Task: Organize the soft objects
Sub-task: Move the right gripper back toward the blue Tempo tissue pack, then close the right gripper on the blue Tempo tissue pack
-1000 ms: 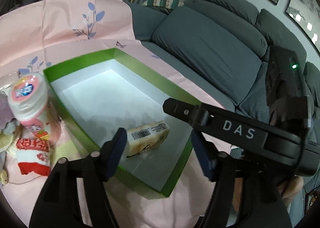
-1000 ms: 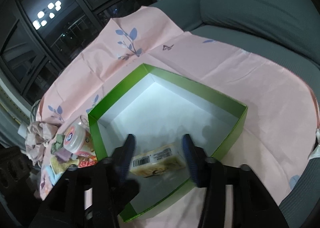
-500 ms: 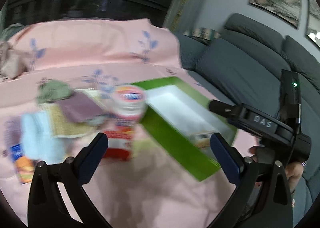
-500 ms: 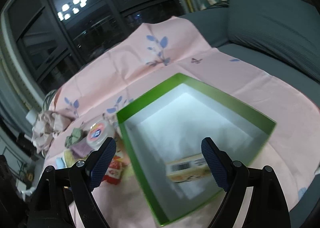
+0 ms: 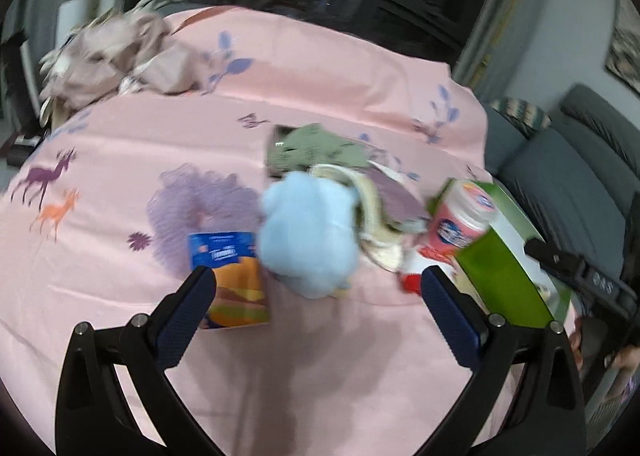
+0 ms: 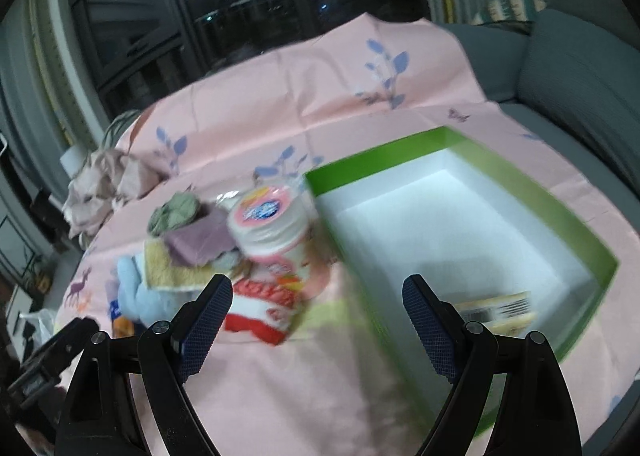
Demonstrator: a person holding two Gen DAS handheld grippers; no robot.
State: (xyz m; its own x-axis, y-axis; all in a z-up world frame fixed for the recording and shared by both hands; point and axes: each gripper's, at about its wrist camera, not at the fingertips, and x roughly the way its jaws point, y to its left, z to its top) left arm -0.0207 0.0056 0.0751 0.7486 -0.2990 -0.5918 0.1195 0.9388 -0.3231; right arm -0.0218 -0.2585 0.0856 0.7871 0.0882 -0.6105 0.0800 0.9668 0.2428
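A green box (image 6: 532, 192) with a white inside lies on the pink cloth and holds a yellow packet (image 6: 500, 310). Left of it are a light blue plush (image 5: 308, 232), a green cloth (image 5: 316, 148), a mauve cloth (image 6: 198, 242), a yellow towel (image 6: 164, 272), a red-and-white sock (image 6: 264, 308) and a blue-orange tissue pack (image 5: 232, 280). My left gripper (image 5: 318, 306) is open and empty, just short of the plush. My right gripper (image 6: 318, 314) is open and empty, above the cloth beside the box's left wall.
A pink-capped white jar (image 6: 272, 228) stands against the box's left wall. A crumpled beige garment (image 5: 116, 56) lies at the table's far left. A grey sofa (image 5: 568, 184) runs along the right. Dark windows are behind.
Both grippers have opened wide and swung left, away from the box. The yellow packet stays lying in the box. The left view now faces the pile of soft things.
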